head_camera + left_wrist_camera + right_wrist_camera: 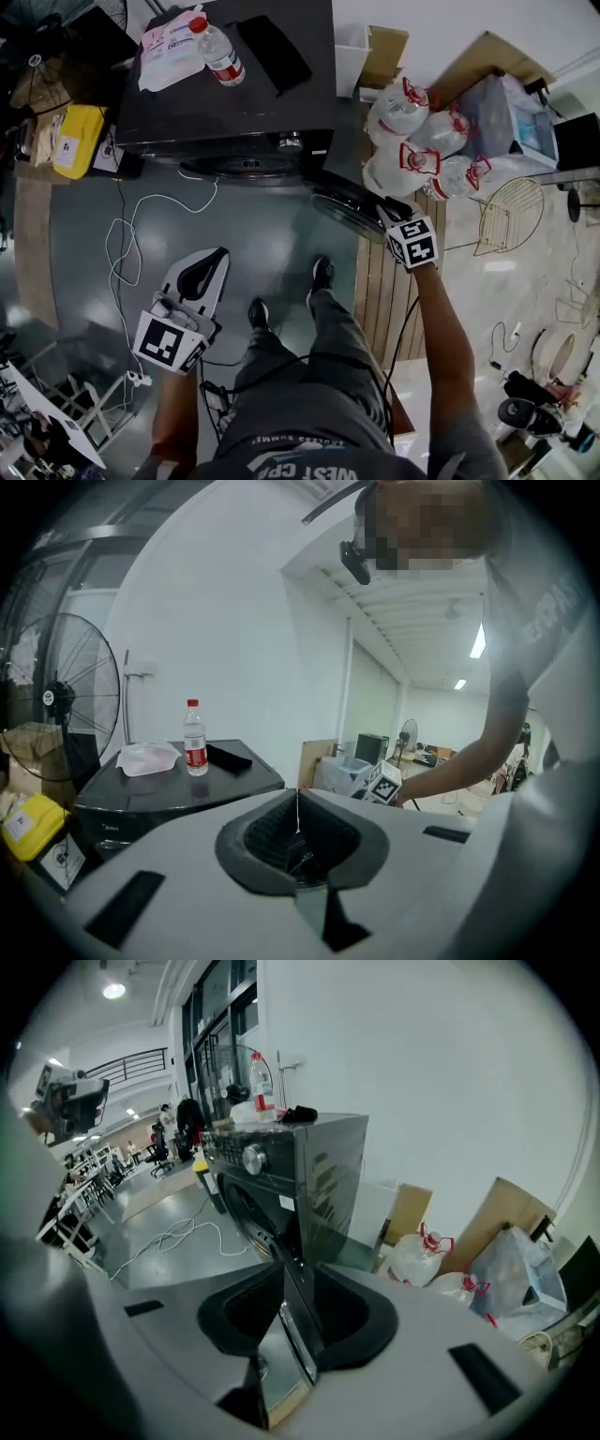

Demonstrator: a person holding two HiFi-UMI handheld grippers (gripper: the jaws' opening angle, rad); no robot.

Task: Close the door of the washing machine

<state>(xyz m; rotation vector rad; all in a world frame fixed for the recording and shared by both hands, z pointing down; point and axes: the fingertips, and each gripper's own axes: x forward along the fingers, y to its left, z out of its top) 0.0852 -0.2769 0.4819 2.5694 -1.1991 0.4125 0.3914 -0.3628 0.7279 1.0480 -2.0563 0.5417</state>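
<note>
Your left gripper hangs well in front of the washing machine, off its left front corner, with its jaws pressed together on nothing. The door stands wide open, swung out from the machine's right front corner, so the closing is all left to do. Your right gripper is at the door's outer edge. Its jaws are apart with that edge between them, not visibly pinched. The bottle on the machine has 1 red label, unreadable. Your shirt shows "WEST".
</note>
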